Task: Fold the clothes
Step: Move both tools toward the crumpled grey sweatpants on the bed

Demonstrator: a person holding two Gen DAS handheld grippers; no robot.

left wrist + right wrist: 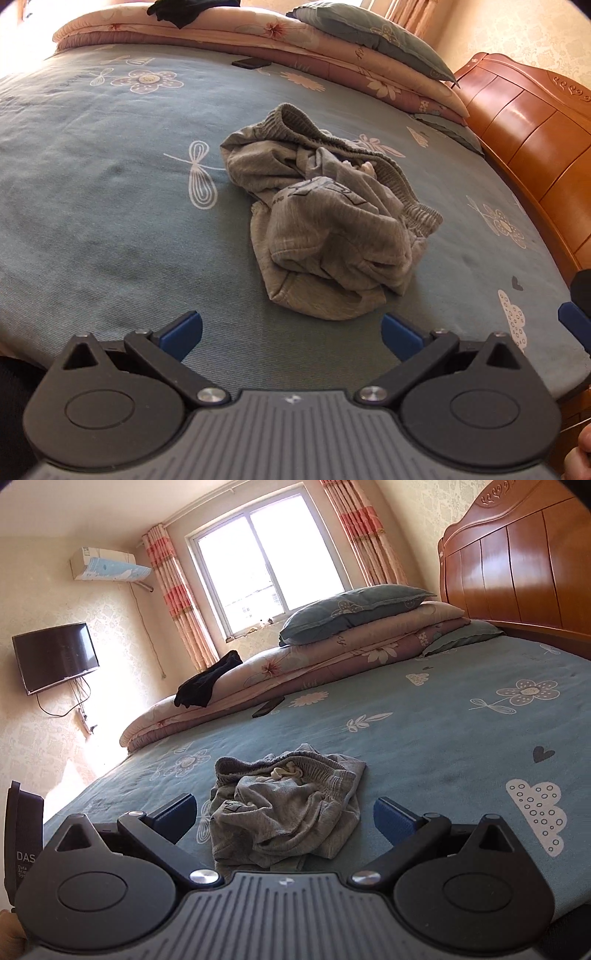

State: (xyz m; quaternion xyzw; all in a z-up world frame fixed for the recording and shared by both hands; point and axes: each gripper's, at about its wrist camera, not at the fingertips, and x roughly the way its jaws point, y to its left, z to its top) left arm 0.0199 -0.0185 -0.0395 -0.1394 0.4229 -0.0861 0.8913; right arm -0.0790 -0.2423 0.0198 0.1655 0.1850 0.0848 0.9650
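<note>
Both claws were released and held nothing. The left gripper [291,336] and right gripper [284,818] hovered near the bed sheet [92,206]. Just beyond them lay the crumpled grey shorts [325,221], waistband [332,144] at the far end, long axis running near to far.

Grey shorts [325,221]: soft knit cloth (ribbed waistband); headboard [517,565] seemingly glossy wood.

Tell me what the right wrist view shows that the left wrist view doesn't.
Only the right wrist view shows the window, wall television and air conditioner. Only the left wrist view shows the dragonfly print beside the clothes. Both share the crumpled grey shorts, blue bedsheet, folded quilts, black garment, and open, empty tongs.
</note>
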